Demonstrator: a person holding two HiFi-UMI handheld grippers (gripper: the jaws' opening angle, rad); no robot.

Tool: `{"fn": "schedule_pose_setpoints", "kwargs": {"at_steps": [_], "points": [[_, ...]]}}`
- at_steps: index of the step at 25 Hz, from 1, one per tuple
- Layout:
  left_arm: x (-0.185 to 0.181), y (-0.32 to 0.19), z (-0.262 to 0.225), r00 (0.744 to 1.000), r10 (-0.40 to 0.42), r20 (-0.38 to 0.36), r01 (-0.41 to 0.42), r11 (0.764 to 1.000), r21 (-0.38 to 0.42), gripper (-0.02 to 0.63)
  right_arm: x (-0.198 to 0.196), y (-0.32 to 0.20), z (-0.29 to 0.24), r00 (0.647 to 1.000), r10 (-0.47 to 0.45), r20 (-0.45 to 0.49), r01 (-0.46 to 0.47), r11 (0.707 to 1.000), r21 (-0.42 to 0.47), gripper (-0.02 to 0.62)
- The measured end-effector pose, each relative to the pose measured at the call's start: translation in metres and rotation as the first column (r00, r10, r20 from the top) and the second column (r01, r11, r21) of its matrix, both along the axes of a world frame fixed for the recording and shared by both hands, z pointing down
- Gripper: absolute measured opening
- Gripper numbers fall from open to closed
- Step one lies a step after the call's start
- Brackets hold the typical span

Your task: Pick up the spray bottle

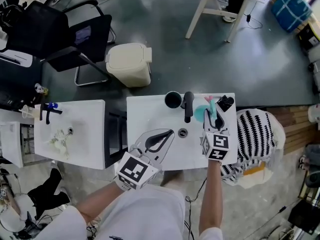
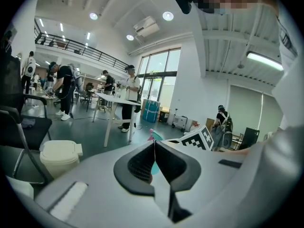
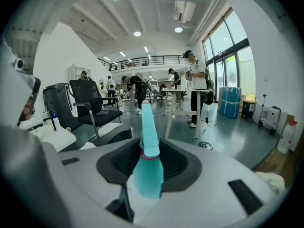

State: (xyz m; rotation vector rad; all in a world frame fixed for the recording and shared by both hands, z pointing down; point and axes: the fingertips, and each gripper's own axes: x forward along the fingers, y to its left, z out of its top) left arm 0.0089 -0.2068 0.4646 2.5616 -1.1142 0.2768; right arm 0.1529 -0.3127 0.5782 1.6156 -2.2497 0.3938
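Note:
The spray bottle (image 1: 201, 114) is teal with a pink-tipped nozzle, and it hangs just above the right part of the white table (image 1: 150, 111). My right gripper (image 1: 214, 118) is shut on it. In the right gripper view the pads press on the neck of the bottle (image 3: 148, 172) from both sides, and the nozzle points up and away. My left gripper (image 1: 169, 132) hovers over the table's front left with its jaws shut and nothing in them; in its own view the left gripper's (image 2: 154, 144) tips meet.
A black cup (image 1: 173, 100), a black upright bottle (image 1: 188, 106) and a small black object (image 1: 226, 102) stand at the table's far edge. A round fitting (image 1: 183, 132) sits mid-table. A striped cloth (image 1: 255, 134) lies at the right, a second white table (image 1: 85, 134) at the left, and a bin (image 1: 130, 64) beyond.

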Motion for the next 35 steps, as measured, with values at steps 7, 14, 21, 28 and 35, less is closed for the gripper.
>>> {"fn": "schedule_pose_setpoints", "kwargs": {"at_steps": [7,14,21,28,35], "points": [[-0.007,0.025,-0.009,1.000,0.015,-0.021,-0.015,1.000,0.013,0.006,-0.002,0.049,-0.044,1.000,0.028,-0.012,-0.027,0.999,0.043,0.118],[-0.015,0.046,-0.018,0.999,0.036,-0.029,-0.036,0.999,0.026,0.006,-0.007,0.093,-0.096,0.998,0.065,-0.018,-0.063,0.994,0.088,0.118],[-0.025,0.058,-0.028,0.998,0.045,-0.036,-0.043,0.998,0.052,0.006,-0.008,0.134,-0.139,0.993,0.120,0.011,-0.121,0.984,0.128,0.118],[-0.030,0.072,-0.042,0.997,0.060,-0.048,-0.055,0.995,0.084,0.006,-0.007,0.176,-0.162,0.983,0.178,0.047,-0.184,0.969,0.163,0.118],[-0.041,0.076,-0.057,0.997,0.063,-0.041,-0.058,0.991,0.118,0.006,-0.011,0.208,-0.173,0.973,0.221,0.071,-0.231,0.954,0.193,0.119]]}}
